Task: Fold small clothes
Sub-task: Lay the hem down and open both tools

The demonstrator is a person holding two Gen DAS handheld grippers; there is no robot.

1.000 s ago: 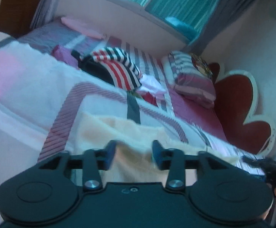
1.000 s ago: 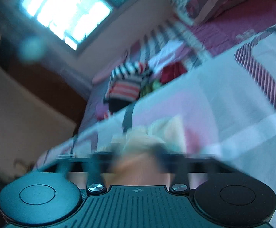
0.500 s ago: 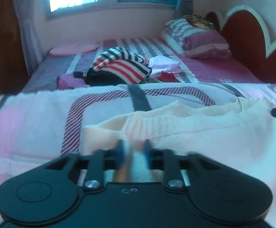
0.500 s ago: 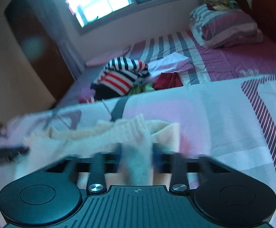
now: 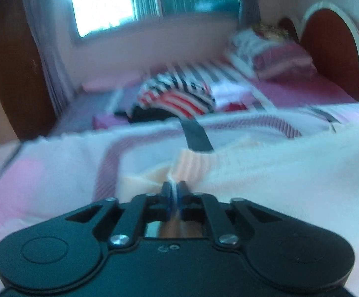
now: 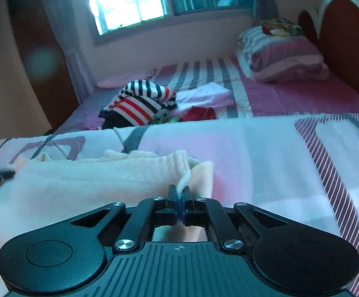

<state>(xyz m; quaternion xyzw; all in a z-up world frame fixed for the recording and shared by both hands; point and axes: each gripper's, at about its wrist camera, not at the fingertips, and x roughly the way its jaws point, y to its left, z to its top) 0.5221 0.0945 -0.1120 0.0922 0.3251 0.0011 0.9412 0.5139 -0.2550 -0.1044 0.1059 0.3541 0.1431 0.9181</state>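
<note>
Nearest, the black left gripper (image 5: 174, 190) pinches a thin fold of the cream knitted garment (image 5: 266, 173) between its blue pads; its jaws have just been easing open a little, yet the cloth is between them and looks held. The black right gripper (image 6: 181, 193) is clamped tight on the opposite corner of the same garment (image 6: 85, 178), a wisp of knit standing up out of its closed jaws.

The garment lies spread on the pink, white and grey patchwork blanket (image 6: 253, 153), its ribbed hem or cuff (image 6: 177, 159) just ahead of the right jaws. It looks opened flat, not yet folded over, so I judge the first fold only begun: both corners are taken, and the carry-over and the later folds are left.

Both tools point downward onto the bed at a shallow slant, level with each other, one at each side of the cloth. The left view is smeared; fine detail there I cannot tell.

Farther back, a heap of unfolded clothes (image 6: 140, 104), topped by a black, white and red striped piece, waits on the striped purple bedsheet (image 6: 291, 96). Beyond are a striped pillow (image 6: 283, 57), a red headboard with white trim (image 6: 345, 37) and a bright window (image 6: 127, 2).
</note>
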